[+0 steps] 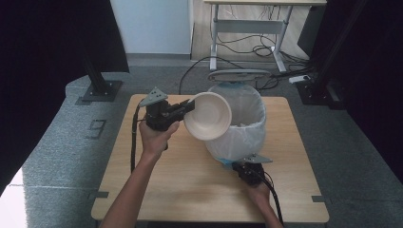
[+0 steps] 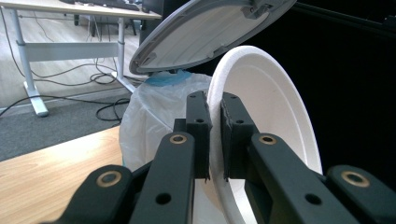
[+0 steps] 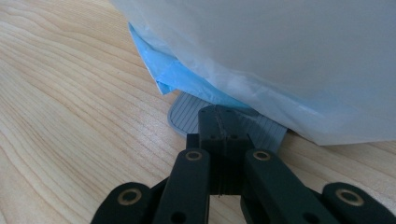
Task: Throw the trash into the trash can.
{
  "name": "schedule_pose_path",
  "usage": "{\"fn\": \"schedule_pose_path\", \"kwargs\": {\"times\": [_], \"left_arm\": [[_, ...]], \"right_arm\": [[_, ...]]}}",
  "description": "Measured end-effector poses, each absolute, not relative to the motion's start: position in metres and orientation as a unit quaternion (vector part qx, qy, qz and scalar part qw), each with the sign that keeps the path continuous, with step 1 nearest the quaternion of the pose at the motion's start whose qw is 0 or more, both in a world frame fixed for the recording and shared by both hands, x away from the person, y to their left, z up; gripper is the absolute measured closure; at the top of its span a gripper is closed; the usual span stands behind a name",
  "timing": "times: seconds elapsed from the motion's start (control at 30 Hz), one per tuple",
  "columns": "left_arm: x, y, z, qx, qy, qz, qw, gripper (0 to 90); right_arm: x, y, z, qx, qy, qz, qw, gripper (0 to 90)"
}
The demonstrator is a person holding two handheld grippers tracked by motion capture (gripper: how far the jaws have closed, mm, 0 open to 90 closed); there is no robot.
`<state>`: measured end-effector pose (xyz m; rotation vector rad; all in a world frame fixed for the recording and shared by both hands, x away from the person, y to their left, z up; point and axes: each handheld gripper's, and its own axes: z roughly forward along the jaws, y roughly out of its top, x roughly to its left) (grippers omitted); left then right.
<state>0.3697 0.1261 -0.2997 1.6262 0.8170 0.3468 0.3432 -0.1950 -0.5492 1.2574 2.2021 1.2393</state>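
Observation:
My left gripper (image 1: 190, 108) is shut on the rim of a white foam bowl (image 1: 207, 115), held on edge just left of the bin's mouth. Seen from the left gripper (image 2: 215, 109), the bowl (image 2: 271, 107) stands upright between the jaws. The bin (image 1: 242, 123) is lined with a white bag, and its grey lid (image 1: 239, 74) is raised. At the bin's near foot, my right gripper (image 1: 237, 165) is shut with its tips resting on the grey ribbed pedal (image 3: 184, 116). In the right gripper view the gripper (image 3: 218, 114) has nothing between its jaws.
The bin stands on the right half of a wooden table (image 1: 190, 180). A blue fold (image 3: 187, 77) of the bag hangs over the pedal. Beyond the table are grey carpet, loose cables and a desk frame (image 1: 247, 28). A black stand base (image 1: 100, 90) sits at the far left.

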Motion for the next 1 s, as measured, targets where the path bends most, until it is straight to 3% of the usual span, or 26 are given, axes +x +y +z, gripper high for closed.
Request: {"fn": "schedule_pose_path", "kwargs": {"times": [1.0], "left_arm": [[0.392, 0.103, -0.291, 0.710, 0.349, 0.152, 0.592, 83.7]], "right_arm": [[0.344, -0.196, -0.549, 0.439, 0.771, 0.434, 0.158, 89.5]]}}
